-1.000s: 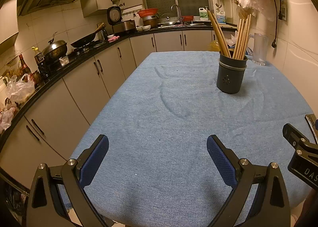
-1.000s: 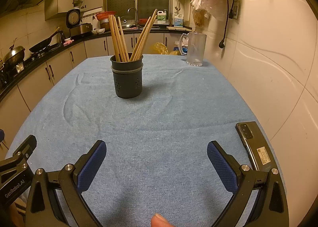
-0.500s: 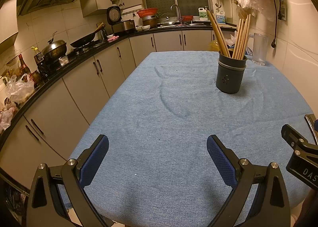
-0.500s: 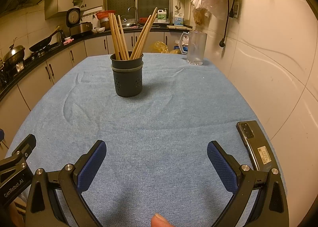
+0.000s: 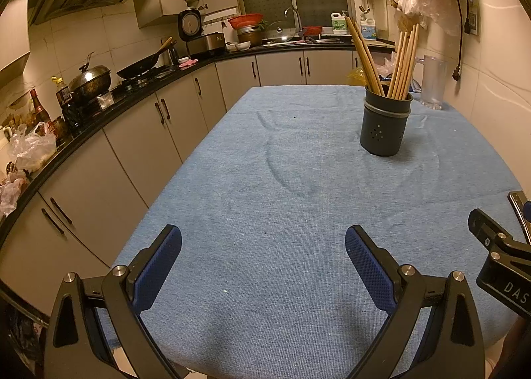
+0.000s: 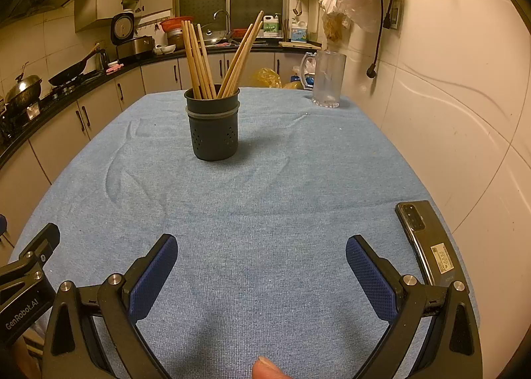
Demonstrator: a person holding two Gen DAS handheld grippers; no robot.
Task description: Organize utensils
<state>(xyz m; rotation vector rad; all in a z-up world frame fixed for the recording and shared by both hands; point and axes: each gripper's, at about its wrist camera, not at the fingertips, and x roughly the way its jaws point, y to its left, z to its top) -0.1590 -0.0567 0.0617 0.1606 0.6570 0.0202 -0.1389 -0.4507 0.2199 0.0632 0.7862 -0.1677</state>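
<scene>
A dark grey perforated holder stands upright on the blue tablecloth, with several wooden chopsticks leaning out of it. My left gripper hovers open over the near part of the table, well short of the holder, nothing between its blue pads. My right gripper is likewise open and empty near the front edge. Part of the right tool shows at the left view's right edge, and part of the left tool at the right view's left edge.
A phone lies face down at the table's near right edge by the wall. A clear glass mug stands at the far right corner. Kitchen cabinets and a counter with pans run along the left. A fingertip shows at the bottom.
Both views have shifted very slightly; the holder sits a touch lower and nearer in frame. Both grippers stay open and empty.
</scene>
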